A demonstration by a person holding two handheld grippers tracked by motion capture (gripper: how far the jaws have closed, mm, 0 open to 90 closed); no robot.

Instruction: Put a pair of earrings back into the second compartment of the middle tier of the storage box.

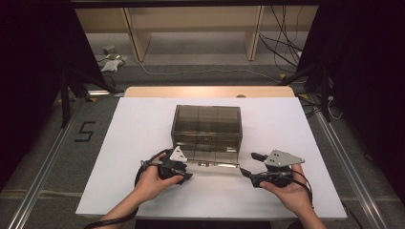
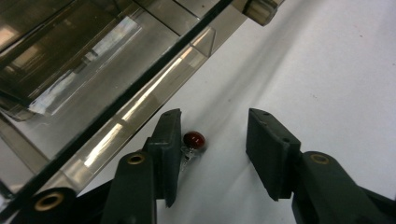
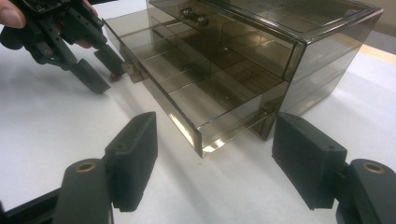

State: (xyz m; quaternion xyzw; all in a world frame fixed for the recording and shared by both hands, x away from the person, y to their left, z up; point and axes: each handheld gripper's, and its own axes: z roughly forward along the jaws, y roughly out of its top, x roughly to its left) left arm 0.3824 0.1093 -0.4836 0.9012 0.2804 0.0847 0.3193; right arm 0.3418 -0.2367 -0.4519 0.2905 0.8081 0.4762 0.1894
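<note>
I am looking along my right gripper [image 3: 212, 163], its two black jaws standing wide apart before the pulled-out bottom drawer [image 3: 196, 88] of a smoky transparent plastic drawer box [image 3: 299, 51]. Farther off, my left gripper [image 3: 100, 65] is hovering open over a small dark red bead [image 3: 113, 74] beside that drawer.

Both forearms are bare, with no sleeves. Each hand holds a black gripper: the left gripper [image 1: 184, 177] and the right gripper [image 1: 247, 165] each carry a grey three-cornered plate on top and trail a black cable looping back past the wrist. The jaws are flat, matt black blocks on black arms, each arm pinned with a brass-coloured rivet.
</note>
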